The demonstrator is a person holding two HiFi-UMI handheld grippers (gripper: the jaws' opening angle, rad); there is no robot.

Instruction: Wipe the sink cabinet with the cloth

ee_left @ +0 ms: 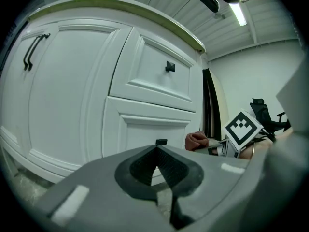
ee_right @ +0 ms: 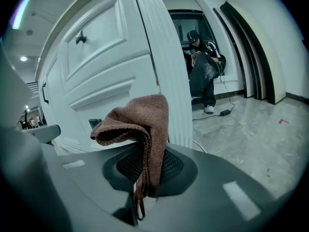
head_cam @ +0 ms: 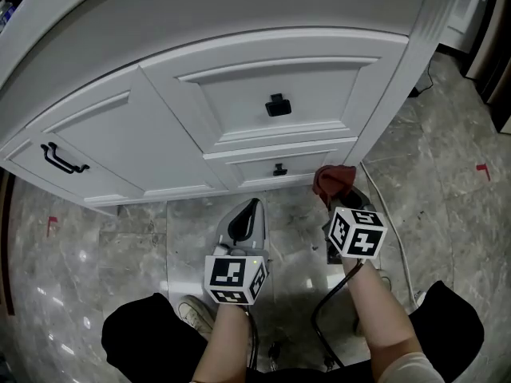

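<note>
The white sink cabinet (head_cam: 239,94) fills the upper half of the head view, with a door at the left and two drawer fronts with black knobs (head_cam: 278,104). My right gripper (head_cam: 339,191) is shut on a reddish-brown cloth (head_cam: 334,179), held close to the cabinet's lower right corner post. In the right gripper view the cloth (ee_right: 140,120) bunches above the jaws and droops between them. My left gripper (head_cam: 252,207) is shut and empty, pointing at the lower drawer (ee_left: 149,124) a short way off it. The cloth (ee_left: 196,140) also shows in the left gripper view.
The floor is grey marble tile (head_cam: 447,190) with red tape marks (head_cam: 482,168). A white cable (head_cam: 393,230) runs along the floor right of the cabinet. A person (ee_right: 203,66) sits on the floor behind the cabinet's corner. My shoe (head_cam: 192,311) is below the left gripper.
</note>
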